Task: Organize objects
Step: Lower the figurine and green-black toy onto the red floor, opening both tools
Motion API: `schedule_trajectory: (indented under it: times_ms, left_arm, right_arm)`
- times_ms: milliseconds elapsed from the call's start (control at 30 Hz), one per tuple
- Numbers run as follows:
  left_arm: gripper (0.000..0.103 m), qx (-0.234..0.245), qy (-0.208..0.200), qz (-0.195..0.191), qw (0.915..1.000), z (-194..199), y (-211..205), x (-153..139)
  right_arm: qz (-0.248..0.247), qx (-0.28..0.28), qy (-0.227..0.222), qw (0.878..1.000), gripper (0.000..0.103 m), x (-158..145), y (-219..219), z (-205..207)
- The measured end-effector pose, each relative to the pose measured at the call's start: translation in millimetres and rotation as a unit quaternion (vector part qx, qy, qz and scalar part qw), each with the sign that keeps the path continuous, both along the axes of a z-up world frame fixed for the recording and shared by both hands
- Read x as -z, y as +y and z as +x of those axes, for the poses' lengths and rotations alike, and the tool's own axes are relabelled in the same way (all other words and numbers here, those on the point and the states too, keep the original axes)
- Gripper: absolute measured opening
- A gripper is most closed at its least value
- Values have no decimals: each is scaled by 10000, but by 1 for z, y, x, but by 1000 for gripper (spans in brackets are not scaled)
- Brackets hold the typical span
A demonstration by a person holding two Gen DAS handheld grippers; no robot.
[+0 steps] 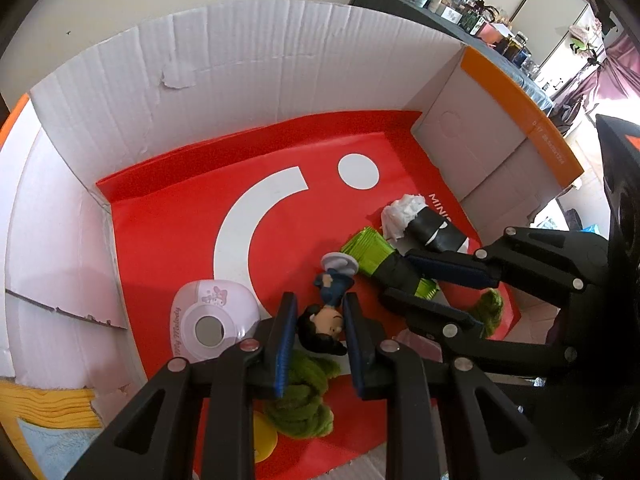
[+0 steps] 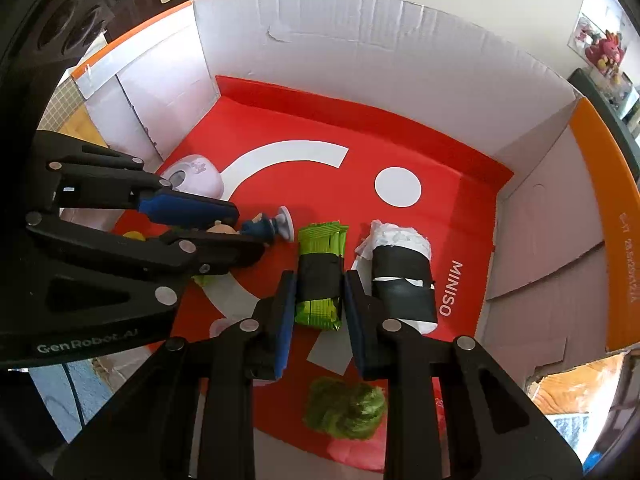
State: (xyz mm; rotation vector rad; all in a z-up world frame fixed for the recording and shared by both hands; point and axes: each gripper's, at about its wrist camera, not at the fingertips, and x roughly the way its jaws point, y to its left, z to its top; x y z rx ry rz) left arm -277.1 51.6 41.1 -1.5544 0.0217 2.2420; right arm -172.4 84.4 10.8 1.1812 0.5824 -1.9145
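Left tool (image 1: 320, 316) clamps the figurine (image 1: 326, 312) by its head. Right tool (image 2: 320, 292) clamps the green packet bundle (image 2: 320, 276). Both lie on the red bag (image 2: 400, 140) inside the cardboard box (image 2: 360, 40).

box (image 2: 360, 32): sheet (image 2: 440, 140) is being carried on its floor | on sheet: figurine (image 2: 264, 228) is lying left of packet bundle (image 2: 320, 272) | wrapped roll (image 2: 404, 276) is lying just right of bundle | round case (image 2: 196, 172) is sitting far left

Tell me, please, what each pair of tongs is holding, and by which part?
Left tongs: figurine, by its head. Right tongs: green packet bundle, by its black-taped middle.
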Motion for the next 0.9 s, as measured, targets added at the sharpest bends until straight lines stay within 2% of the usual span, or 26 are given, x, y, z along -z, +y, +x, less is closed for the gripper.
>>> schedule_trajectory:
  times_ms: [300,433,900]
  left_arm:
    - [24,-2,0,5,10000,1,-1,-1]
    - [24,0,26,27,10000,1,-3,-3]
    - [26,-28,98,92,9999,6,-7,-15]
  right_arm:
    - [28,-31,38,10000,23,-1,9,2]
    - [50,-39,56,10000,23,-2,-15,15]
    - [-29,17,117,9999,24,-15,-8,29]
